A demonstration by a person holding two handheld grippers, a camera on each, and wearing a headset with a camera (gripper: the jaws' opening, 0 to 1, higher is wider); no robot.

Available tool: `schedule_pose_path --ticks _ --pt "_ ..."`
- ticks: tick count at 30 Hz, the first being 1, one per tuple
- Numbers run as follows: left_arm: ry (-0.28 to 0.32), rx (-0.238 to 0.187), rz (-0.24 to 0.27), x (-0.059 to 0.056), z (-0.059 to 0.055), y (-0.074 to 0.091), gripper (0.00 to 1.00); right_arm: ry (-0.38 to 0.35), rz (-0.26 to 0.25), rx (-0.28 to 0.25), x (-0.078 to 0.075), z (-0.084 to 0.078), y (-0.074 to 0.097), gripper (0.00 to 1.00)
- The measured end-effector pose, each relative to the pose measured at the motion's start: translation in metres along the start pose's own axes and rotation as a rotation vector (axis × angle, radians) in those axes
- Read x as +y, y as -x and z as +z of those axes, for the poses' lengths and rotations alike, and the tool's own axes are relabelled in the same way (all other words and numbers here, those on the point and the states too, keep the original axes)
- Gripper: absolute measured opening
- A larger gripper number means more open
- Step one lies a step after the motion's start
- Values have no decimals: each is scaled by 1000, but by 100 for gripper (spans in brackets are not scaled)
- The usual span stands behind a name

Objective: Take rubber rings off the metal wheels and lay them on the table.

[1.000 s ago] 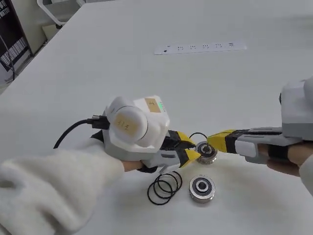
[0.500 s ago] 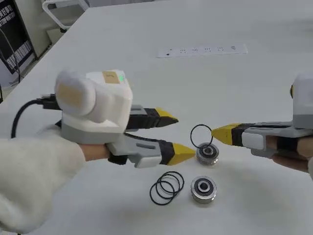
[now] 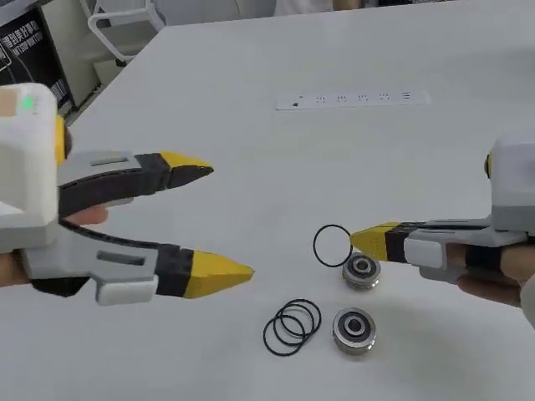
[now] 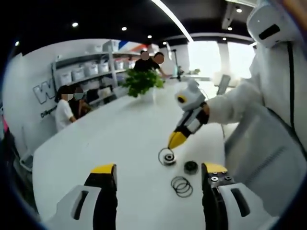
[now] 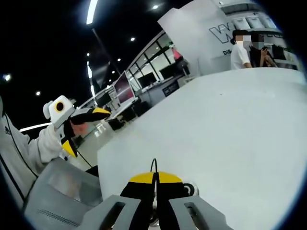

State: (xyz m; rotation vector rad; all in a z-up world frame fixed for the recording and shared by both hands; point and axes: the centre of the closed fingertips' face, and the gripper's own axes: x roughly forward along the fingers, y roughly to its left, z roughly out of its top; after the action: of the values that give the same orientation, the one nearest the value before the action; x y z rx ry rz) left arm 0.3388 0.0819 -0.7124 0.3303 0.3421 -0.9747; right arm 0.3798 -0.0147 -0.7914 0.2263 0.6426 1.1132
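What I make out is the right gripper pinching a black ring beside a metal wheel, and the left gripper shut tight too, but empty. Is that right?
No. The left gripper is empty but open, its jaws wide apart, as the head view shows. The right gripper does pinch the black ring beside a metal wheel.

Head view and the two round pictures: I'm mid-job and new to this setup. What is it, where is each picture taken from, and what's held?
No robot here: a person holds a two-jaw tool in each hand. The head view comes from a headset, looking down at the white table. Each round picture comes from a camera on one tool, looking along its jaws. The left tool is wide open, holding nothing. The right tool is shut on one thin black rubber ring. On the table lie two metal wheels and three loose rings.
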Motion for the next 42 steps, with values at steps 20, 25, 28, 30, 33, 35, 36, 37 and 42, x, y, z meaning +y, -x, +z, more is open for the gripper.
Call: schedule_pose_path --ticks 20,25,28,30,33,35,36,37,42 --pt "150 36 145 -19 -55 64 85 48 59 158 24 -38 -21 0" --pt "186 41 170 -24 -66 73 86 77 57 194 23 -45 -25 0" --pt "199 41 184 -26 -69 76 86 89 51 220 22 -51 -28 0" --pt "204 41 194 -26 -70 79 86 102 47 238 21 -55 -29 0" --pt "218 34 209 -25 -70 81 86 129 38 265 19 -60 -31 0" --pt "216 36 212 -27 -69 80 86 138 34 280 17 -62 -32 0" --pt "216 37 214 -27 -69 80 86 143 30 284 16 -63 -33 0" --pt "218 41 215 -27 -70 80 86 156 21 286 14 -63 -33 0" --pt "228 42 206 -31 -70 75 87 182 10 298 10 -64 -35 0"
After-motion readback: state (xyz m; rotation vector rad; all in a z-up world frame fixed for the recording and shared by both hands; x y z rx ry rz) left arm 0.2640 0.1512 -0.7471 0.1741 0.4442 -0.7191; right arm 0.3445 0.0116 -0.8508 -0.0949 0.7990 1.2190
